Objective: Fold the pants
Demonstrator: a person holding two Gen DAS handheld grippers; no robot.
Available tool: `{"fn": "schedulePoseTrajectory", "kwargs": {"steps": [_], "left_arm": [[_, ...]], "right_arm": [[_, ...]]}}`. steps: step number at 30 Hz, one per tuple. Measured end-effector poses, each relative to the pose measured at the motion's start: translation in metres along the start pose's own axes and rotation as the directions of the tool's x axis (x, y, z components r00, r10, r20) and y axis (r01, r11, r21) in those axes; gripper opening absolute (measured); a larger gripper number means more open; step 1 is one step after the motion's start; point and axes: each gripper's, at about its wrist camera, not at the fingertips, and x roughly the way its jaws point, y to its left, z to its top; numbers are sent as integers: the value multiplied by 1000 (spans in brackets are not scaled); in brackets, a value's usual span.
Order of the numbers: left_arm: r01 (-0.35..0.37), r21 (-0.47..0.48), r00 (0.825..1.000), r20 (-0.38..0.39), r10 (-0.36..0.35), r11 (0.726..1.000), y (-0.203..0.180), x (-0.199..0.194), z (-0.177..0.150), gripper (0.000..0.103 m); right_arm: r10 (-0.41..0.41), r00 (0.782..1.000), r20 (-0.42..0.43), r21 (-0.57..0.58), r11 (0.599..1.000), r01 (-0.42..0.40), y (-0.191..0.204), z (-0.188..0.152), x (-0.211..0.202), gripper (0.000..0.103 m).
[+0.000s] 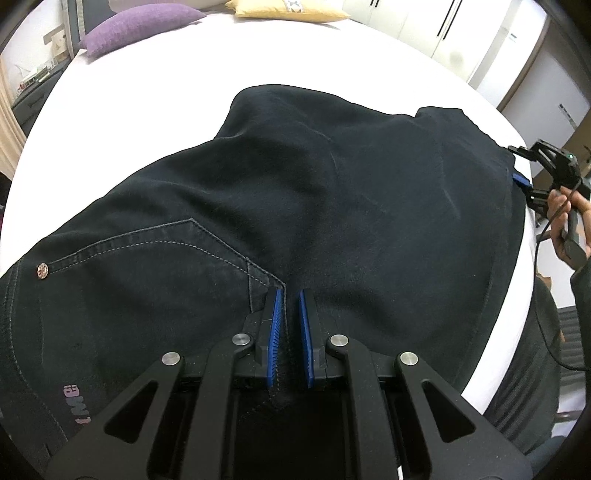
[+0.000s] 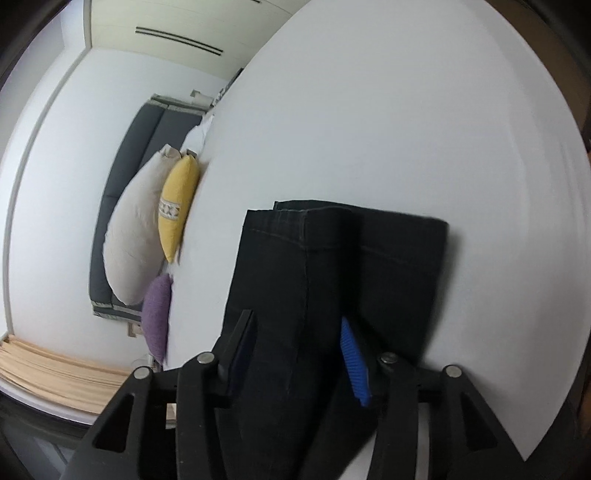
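Observation:
Dark navy pants (image 1: 295, 206) lie spread on a white bed (image 1: 147, 110), a stitched pocket with a copper rivet at the left. My left gripper (image 1: 291, 295) is nearly shut, pinching a fold of the waist fabric between its blue pads (image 1: 275, 332). My right gripper (image 1: 524, 181) shows at the far right edge of the pants, held by a hand. In the right wrist view the leg hems (image 2: 332, 258) lie doubled, and my right gripper (image 2: 295, 325) stands open around the cloth, its blue pad (image 2: 354, 362) visible on the right.
A purple cushion (image 1: 140, 26) and a yellow cushion (image 1: 288, 9) lie at the head of the bed; both also show in the right wrist view (image 2: 177, 210) beside a large beige pillow (image 2: 136, 236). White wardrobe doors (image 1: 461, 37) stand behind. The bed edge (image 1: 528, 277) runs close on the right.

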Motion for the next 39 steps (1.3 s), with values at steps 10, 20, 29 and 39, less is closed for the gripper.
{"fn": "schedulePoseTrajectory", "kwargs": {"steps": [10, 20, 29, 39], "left_arm": [[-8, -17, 1000, -2, 8, 1000, -2, 1, 0, 10], [-5, 10, 1000, 12, 4, 1000, 0, 4, -3, 10], [10, -13, 1000, 28, -9, 1000, 2, -6, -9, 10], [39, -28, 998, 46, -38, 999, 9, -9, -11, 10]], "right_arm": [[30, 998, 61, 80, 996, -34, -7, 7, -20, 4], [-8, 994, 108, 137, 991, -7, -53, 5, -40, 1], [-58, 985, 165, 121, 992, 38, -48, 7, -59, 1], [-105, 979, 177, 142, 987, 80, -50, 8, -68, 1]]}}
